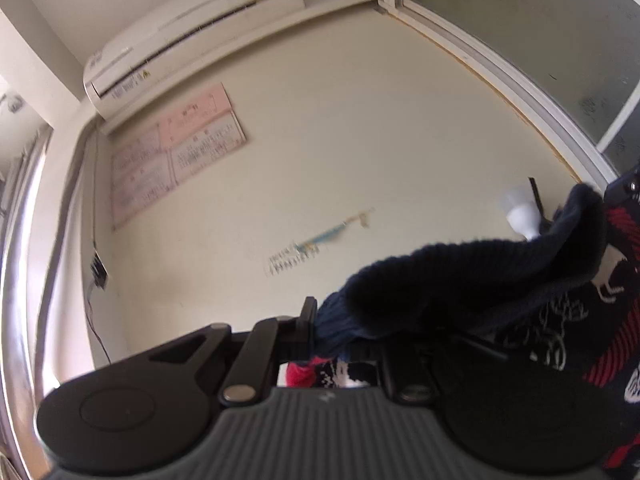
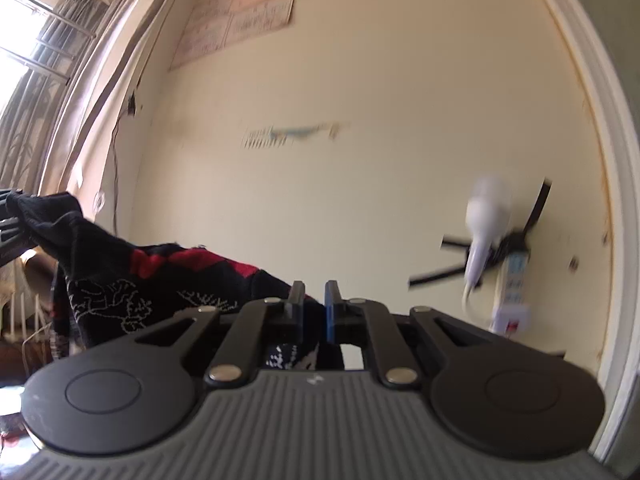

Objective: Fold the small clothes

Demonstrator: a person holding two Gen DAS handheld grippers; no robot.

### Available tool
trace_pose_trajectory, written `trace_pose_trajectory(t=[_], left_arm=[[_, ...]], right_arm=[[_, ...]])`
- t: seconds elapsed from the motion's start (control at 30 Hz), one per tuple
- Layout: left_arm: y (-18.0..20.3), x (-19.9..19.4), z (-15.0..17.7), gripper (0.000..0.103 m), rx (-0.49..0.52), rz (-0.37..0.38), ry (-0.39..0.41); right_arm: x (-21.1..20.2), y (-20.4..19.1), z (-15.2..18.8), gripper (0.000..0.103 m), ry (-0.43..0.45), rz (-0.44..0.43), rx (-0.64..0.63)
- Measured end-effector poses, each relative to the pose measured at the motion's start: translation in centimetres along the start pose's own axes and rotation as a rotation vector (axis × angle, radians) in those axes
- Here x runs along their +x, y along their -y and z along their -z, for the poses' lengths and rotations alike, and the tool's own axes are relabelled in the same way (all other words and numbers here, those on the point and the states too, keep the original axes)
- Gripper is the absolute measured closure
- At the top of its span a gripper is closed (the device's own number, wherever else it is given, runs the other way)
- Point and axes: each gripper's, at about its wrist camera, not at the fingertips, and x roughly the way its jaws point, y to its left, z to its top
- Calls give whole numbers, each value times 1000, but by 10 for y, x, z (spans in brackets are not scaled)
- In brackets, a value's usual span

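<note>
In the left wrist view, we held the left gripper (image 1: pixel 320 332) tilted up toward the cream wall (image 1: pixel 360 140), its jaws pinching the ribbed navy hem of a knitted sweater (image 1: pixel 460 280). The sweater, dark with red bands and white line figures, stretched from there up to the right edge, where the other gripper's black body showed at its far corner. A part of the knit, red and white, hung below between the gripper's links. On the wall we saw an air conditioner (image 1: pixel 192 36) high up, pink notice sheets (image 1: pixel 176 148) below it, and a frosted window (image 1: pixel 540 40) at the right. A white hair dryer (image 1: pixel 520 216) showed just past the sweater's upper corner, blurred.

In the right wrist view, the right gripper (image 2: pixel 316 312) was pressed together on the sweater's (image 2: pixel 160 280) edge, the cloth caught between a black pad and a blue one. The sweater ran in the air to the left, up to the left gripper at the frame's edge. The hair dryer (image 2: pixel 486 224) hung on the wall beside a power strip (image 2: pixel 514 288). Curtains (image 2: pixel 60 80) hung at the left by a bright window. We saw no containers in either view.
</note>
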Motion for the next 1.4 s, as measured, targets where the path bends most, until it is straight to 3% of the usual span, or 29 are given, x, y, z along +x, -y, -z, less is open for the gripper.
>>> trace_pose_trajectory(t=[0.1, 0.17, 0.3, 0.5, 0.57, 0.6, 0.63, 0.7, 0.73, 0.83, 0.87, 0.9, 0.93, 1.0, 1.07, 1.1, 1.17, 1.2, 1.23, 1.3, 1.37, 1.4], left_arm=[[-13, 20, -27, 93, 1, -12, -7], [-14, 36, -31, 93, -1, 1, -45], [5, 58, 1, 93, 8, 36, -152], [82, 106, 108, 93, 61, 123, -393], [117, 134, 153, 82, 78, 144, -514], [137, 147, 178, 73, 104, 160, -586], [158, 160, 207, 53, 144, 172, -656], [188, 166, 260, 51, 202, 226, -788], [196, 163, 281, 57, 211, 241, -845], [182, 132, 313, 59, 207, 259, -883], [170, 122, 317, 53, 189, 255, -887], [156, 112, 319, 48, 165, 252, -894], [141, 103, 322, 40, 137, 255, -907], [119, 90, 326, 29, 84, 275, -950], [105, 84, 327, 14, 50, 283, -979], [103, 77, 328, 12, 41, 287, -985], [103, 69, 325, 9, 42, 283, -984], [103, 65, 324, 9, 42, 278, -982], [103, 65, 322, 9, 40, 271, -981], [100, 57, 321, 9, 33, 256, -984], [94, 52, 321, 9, 32, 239, -985], [89, 48, 321, 9, 31, 227, -986]], right_arm=[[3, 1, -40, 91, 84, 59, -38], [12, 7, -52, 91, 94, 76, -41], [37, 15, -29, 91, 33, 99, -31], [110, 34, 75, 91, -215, 160, -19], [148, 40, 127, 90, -326, 197, -29], [172, 45, 161, 88, -425, 200, -17], [190, 50, 192, 87, -509, 215, 2], [199, 62, 240, 87, -627, 234, 53], [196, 69, 258, 87, -667, 226, 97], [164, 85, 289, 86, -729, 203, 171], [151, 88, 295, 83, -748, 203, 167], [138, 91, 304, 72, -778, 203, 168], [126, 93, 310, 50, -799, 206, 182], [112, 100, 325, 29, -837, 218, 229], [106, 101, 340, 29, -884, 233, 260], [105, 99, 347, 29, -904, 231, 263], [106, 92, 352, 48, -898, 231, 207], [106, 88, 349, 81, -898, 227, 176], [107, 87, 344, 92, -896, 235, 168], [104, 96, 325, 93, -834, 308, 80], [99, 115, 305, 93, -755, 483, -96], [95, 134, 296, 93, -734, 572, -125]])
